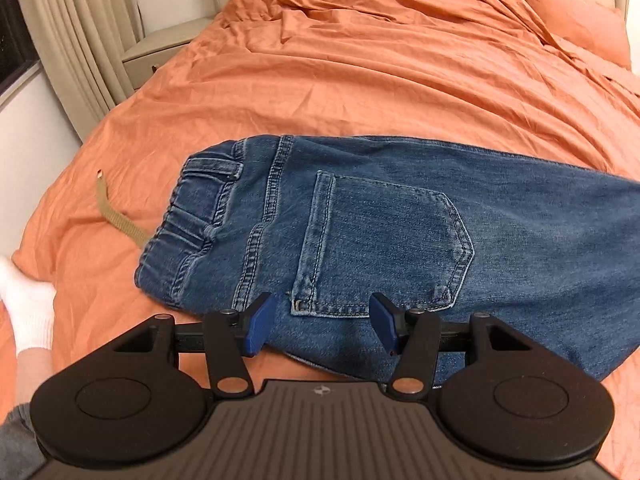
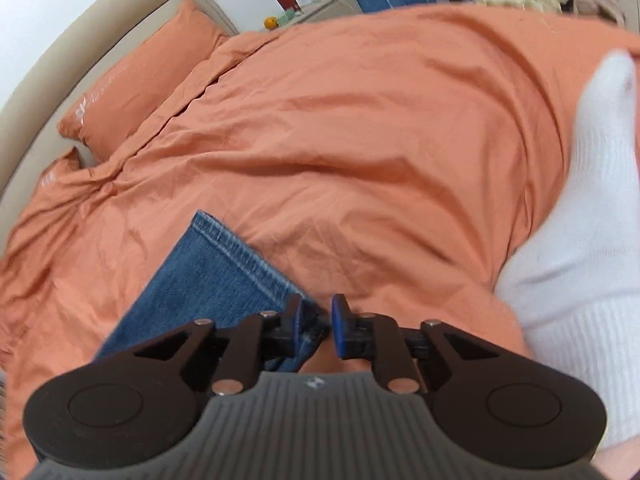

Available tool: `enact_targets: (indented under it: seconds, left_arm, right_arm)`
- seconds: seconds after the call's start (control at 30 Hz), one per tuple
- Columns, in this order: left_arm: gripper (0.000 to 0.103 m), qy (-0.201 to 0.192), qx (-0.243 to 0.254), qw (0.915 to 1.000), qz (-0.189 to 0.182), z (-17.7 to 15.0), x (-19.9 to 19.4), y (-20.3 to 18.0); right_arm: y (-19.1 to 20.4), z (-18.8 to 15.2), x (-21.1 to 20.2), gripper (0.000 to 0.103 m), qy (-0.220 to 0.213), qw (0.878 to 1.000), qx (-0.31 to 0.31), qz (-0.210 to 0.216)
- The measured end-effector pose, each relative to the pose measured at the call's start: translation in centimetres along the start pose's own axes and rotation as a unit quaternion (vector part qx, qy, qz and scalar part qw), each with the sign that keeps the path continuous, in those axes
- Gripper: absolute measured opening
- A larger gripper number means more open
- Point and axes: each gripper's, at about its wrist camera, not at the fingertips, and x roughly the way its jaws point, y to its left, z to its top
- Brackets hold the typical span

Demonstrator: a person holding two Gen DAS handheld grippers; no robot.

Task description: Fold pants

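Observation:
Blue denim pants [image 1: 360,224] lie flat on the orange bedspread [image 1: 360,80], folded lengthwise, back pocket up, elastic waistband to the left. My left gripper [image 1: 324,324] is open, its blue pads over the near edge of the seat, below the pocket. In the right wrist view the leg hem [image 2: 224,264] lies on the bedspread [image 2: 360,140]. My right gripper [image 2: 316,326] has its pads close together around the near corner of the hem, with a small gap showing.
A tan belt strap [image 1: 116,216] sticks out from the waistband. A white-socked foot [image 2: 580,220] rests on the bed at right; another sock [image 1: 24,304] is at left. Pillows [image 2: 136,80] and a headboard lie beyond. A nightstand [image 1: 160,52] stands beside the bed.

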Motion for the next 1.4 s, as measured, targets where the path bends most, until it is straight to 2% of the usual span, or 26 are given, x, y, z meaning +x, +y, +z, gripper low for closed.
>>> enact_targets:
  seconds: [0.1, 0.17, 0.23, 0.27, 0.33, 0.37, 0.47, 0.53, 0.6, 0.67, 0.73, 0.83, 0.9, 0.97, 1.03, 1.13, 1.2, 1.27, 1.33, 1.4]
  left_arm:
    - [0.064, 0.003, -0.005, 1.0, -0.004, -0.1, 0.1, 0.1]
    - [0.064, 0.004, -0.017, 0.9998, -0.01, -0.2, 0.3, 0.2]
    - [0.064, 0.003, -0.037, 0.9991, -0.022, -0.2, 0.7, 0.5]
    - [0.064, 0.001, -0.049, 0.9984, -0.027, -0.3, 1.0, 0.6]
    - [0.064, 0.004, -0.073, 0.9967, -0.036, -0.1, 1.7, 0.8]
    - [0.064, 0.004, -0.08, 0.996, -0.038, 0.0, 2.2, 0.8]
    - [0.06, 0.022, -0.078, 0.9965, -0.018, 0.5, 3.9, 0.6]
    - [0.058, 0.034, -0.065, 0.9973, 0.001, 0.7, 4.8, 0.3]
    - [0.054, 0.046, -0.056, 0.9973, 0.013, 0.8, 5.5, 0.1]
    - [0.054, 0.051, -0.043, 0.9976, 0.019, 0.8, 5.7, 0.0]
    - [0.054, 0.051, -0.036, 0.9979, 0.019, 0.8, 5.6, -0.1]
    - [0.054, 0.041, -0.032, 0.9986, 0.01, 0.7, 4.9, 0.2]
    - [0.054, 0.03, -0.031, 0.9991, 0.001, 0.7, 4.0, 0.6]
    - [0.055, 0.013, -0.03, 0.9994, -0.007, 0.5, 2.4, 1.5]
    - [0.06, -0.002, -0.038, 0.9992, -0.008, 0.3, 0.8, 2.9]
    - [0.064, -0.017, -0.081, 0.9965, -0.012, -0.3, -0.7, 6.2]
    - [0.073, -0.021, -0.14, 0.9898, -0.018, -0.9, -0.8, 8.9]
    - [0.075, -0.017, -0.209, 0.9768, -0.042, -2.0, -0.2, 11.5]
    - [0.075, -0.018, -0.276, 0.9574, -0.082, -3.5, 0.9, 13.9]
    - [0.076, -0.041, -0.34, 0.9307, -0.128, -4.8, 1.9, 15.7]
  right_arm:
    - [-0.3, -0.9, 0.1, 0.013, 0.015, 1.0, 0.004, 0.01]
    - [-0.7, -1.4, 0.9, 0.024, 0.026, 0.999, 0.021, 0.023]
    - [-1.2, -2.0, 2.0, 0.024, 0.035, 0.998, 0.045, 0.031]
    - [-1.4, -2.3, 2.6, 0.021, 0.037, 0.997, 0.056, 0.032]
    - [-1.7, -2.7, 3.1, 0.001, 0.036, 0.996, 0.074, 0.043]
    - [-1.7, -2.6, 2.9, 0.0, 0.03, 0.995, 0.079, 0.056]
    - [-0.8, -1.6, 0.1, 0.0, -0.041, 0.994, 0.055, 0.081]
    - [0.3, -0.8, -0.6, 0.0, -0.051, 0.996, 0.026, 0.069]
    - [1.0, -0.9, 0.1, 0.0, -0.047, 0.998, -0.011, 0.038]
    - [0.2, -1.5, 1.8, 0.0, -0.027, 1.0, -0.008, 0.01]
    - [-0.6, -2.0, 3.2, 0.0, -0.016, 1.0, -0.004, -0.002]
    - [1.0, -2.3, 3.4, 0.0, -0.016, 0.998, -0.051, -0.033]
    - [2.7, -2.9, 2.6, 0.007, -0.028, 0.991, -0.109, -0.066]
    - [4.3, -3.7, 1.5, 0.02, -0.038, 0.982, -0.159, -0.098]
    - [5.6, -4.6, 0.2, 0.023, -0.042, 0.976, -0.187, -0.099]
    - [8.0, -6.3, -2.5, 0.027, -0.037, 0.976, -0.204, -0.062]
    - [10.1, -8.3, -4.2, 0.03, -0.019, 0.976, -0.217, -0.02]
    - [12.4, -10.8, -5.5, 0.03, 0.007, 0.974, -0.225, 0.023]
    - [14.8, -13.8, -6.4, 0.031, 0.032, 0.969, -0.235, 0.066]
    - [17.3, -17.6, -7.5, 0.03, 0.056, 0.958, -0.257, 0.11]
